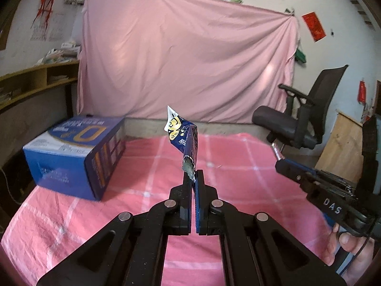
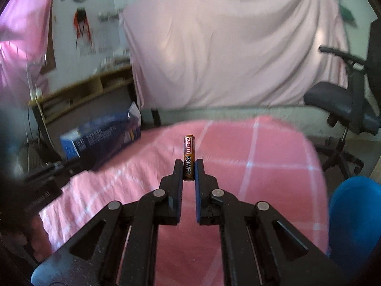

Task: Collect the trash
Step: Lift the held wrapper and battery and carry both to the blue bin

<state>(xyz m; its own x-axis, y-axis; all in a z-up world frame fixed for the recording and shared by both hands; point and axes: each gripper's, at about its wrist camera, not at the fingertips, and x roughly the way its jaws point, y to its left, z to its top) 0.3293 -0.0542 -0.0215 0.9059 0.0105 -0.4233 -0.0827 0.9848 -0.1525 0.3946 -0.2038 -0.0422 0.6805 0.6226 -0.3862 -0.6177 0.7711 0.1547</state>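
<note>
My left gripper (image 1: 193, 175) is shut on the torn end of a blue snack wrapper (image 1: 184, 138) with a yellow and white print. The wrapper sticks up and forward above the pink checked tablecloth (image 1: 238, 166). My right gripper (image 2: 189, 165) is shut on an orange and black battery (image 2: 189, 157) marked "POWER", held upright above the same cloth (image 2: 262, 166). The right gripper also shows at the right edge of the left wrist view (image 1: 283, 164), held by a hand.
A blue cardboard box (image 1: 73, 157) lies on the table's left side; it also shows in the right wrist view (image 2: 100, 138). A black office chair (image 1: 304, 116) stands at the right. A blue object (image 2: 354, 219) sits at the lower right. A pink sheet hangs behind.
</note>
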